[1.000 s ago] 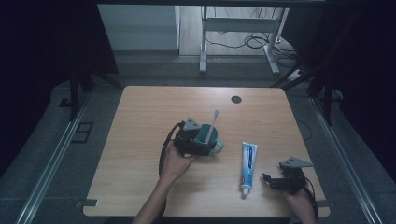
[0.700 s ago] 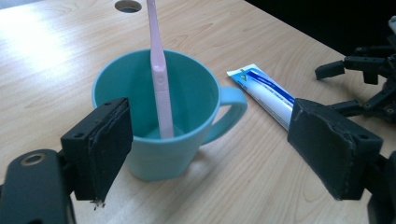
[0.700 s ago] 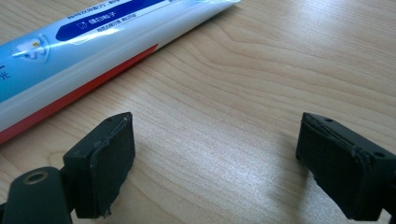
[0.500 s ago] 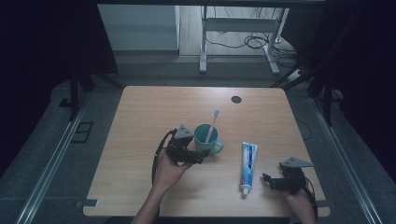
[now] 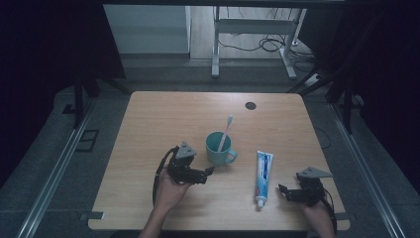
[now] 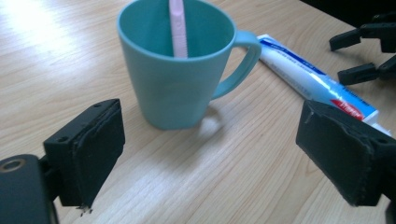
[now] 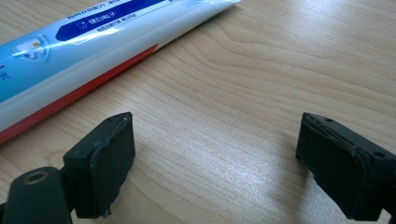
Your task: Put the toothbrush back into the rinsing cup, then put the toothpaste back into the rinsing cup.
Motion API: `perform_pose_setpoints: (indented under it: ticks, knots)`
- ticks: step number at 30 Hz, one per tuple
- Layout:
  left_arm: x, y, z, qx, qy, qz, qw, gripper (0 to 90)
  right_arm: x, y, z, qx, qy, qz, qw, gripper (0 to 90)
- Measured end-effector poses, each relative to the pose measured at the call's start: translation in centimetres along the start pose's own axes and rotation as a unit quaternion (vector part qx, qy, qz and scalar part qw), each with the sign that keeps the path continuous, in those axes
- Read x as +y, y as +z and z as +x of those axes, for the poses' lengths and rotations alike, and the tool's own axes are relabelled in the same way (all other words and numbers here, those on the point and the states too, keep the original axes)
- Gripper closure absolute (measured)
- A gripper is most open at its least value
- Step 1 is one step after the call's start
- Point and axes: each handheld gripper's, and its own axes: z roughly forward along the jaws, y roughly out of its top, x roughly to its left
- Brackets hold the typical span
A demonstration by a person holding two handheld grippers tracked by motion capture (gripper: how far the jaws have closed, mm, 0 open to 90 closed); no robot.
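Teal plastic, the mug [image 5: 219,147] stood upright mid-table with a pink toothbrush [image 5: 225,133] leaning inside it. The left gripper view caught the mug's handle turned toward the toothpaste tube [image 6: 317,79]; the right gripper view gave the tube's blue print and red stripe close up. A second earlier the left gripper [image 5: 208,172] was at the mug; it had since backed off toward the person, its jaws just opening wide, nothing between them. The right gripper [image 5: 281,191] lay near the tube, jaws wide and empty.
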Motion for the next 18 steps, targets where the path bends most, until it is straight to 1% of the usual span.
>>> perform_pose_setpoints:
  ticks: [5, 10, 13, 16, 17, 18]
  knots:
    - [-1.0, -0.3, 0.0, 0.005, -0.002, -0.001, 1.0000, 7.8, 0.0, 0.0, 0.0, 0.000, -0.001, 0.000, 1.0000, 11.9]
    - [-2.0, -0.1, -0.3, 0.017, 0.012, 0.014, 0.9997, 7.7, 0.0, 0.0, 0.0, 0.000, -0.001, 0.000, 1.0000, 11.9]
    - [-2.7, 0.1, -0.3, 0.019, 0.015, 0.022, 0.9995, 7.7, 0.0, 0.0, 0.0, 0.000, -0.001, 0.000, 1.0000, 11.9]
    - [-3.5, 0.3, -0.2, 0.019, 0.008, 0.026, 0.9995, 7.6, 0.0, 0.0, 0.0, -0.001, -0.001, 0.000, 1.0000, 12.1]
    - [-3.5, 0.3, -0.2, 0.019, 0.008, 0.026, 0.9995, 7.6, 0.0, 0.0, 0.0, -0.001, -0.001, 0.000, 1.0000, 12.1]
    - [-4.1, 0.4, -0.1, 0.017, 0.003, 0.025, 0.9995, 7.7, 0.0, 0.0, 0.0, -0.002, -0.001, 0.000, 1.0000, 12.2]
